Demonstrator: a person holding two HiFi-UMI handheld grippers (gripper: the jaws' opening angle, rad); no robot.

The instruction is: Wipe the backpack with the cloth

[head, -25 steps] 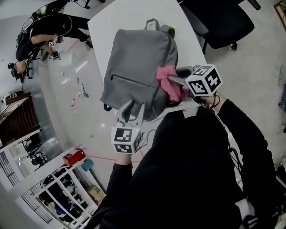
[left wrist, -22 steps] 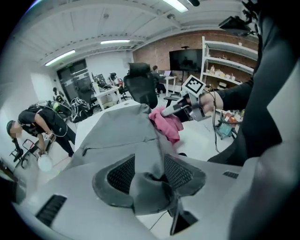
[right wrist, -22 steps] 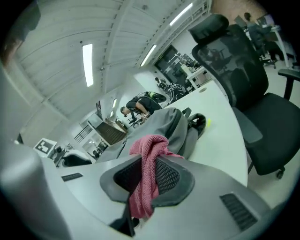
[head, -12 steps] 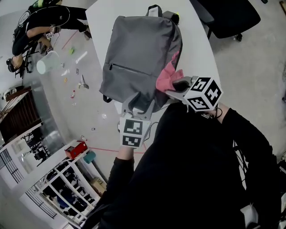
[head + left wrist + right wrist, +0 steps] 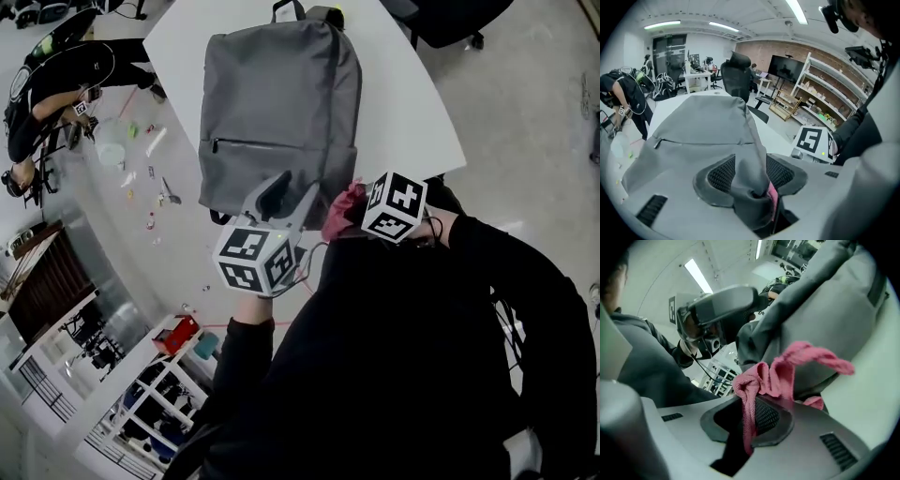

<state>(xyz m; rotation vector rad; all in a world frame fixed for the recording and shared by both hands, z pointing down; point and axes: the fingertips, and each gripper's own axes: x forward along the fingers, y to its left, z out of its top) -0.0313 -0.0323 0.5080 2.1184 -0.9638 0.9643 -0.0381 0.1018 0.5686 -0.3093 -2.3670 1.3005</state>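
Wiping goes well only when the bag cannot slide, so give your two claws two different jobs. The grey fabric backpack [image 5: 277,94] lies flat on the white table [image 5: 412,117], with its bottom edge toward you. Your left gripper [image 5: 751,176] has a raised fold of that bottom edge between its jaws. The jaws have just been closing a little, and the pads press on the fabric from both sides.

Hold this fold with a light pull toward you, so that the front panel is stretched and not wrinkled. I think a hard pull would drag the whole bag over the table edge.

Your right gripper [image 5: 750,404] is clamped tight on the pink knitted cloth [image 5: 787,371]. The cloth hangs loose in front of the jaws, just beside the bottom right corner of the bag. Only a small part is pinched, so lay the free part flat on the panel and drag it. Do not push it, because it will probably bunch up. Begin below the dark zipper line [image 5: 272,145] and make long strokes away from the held fold.
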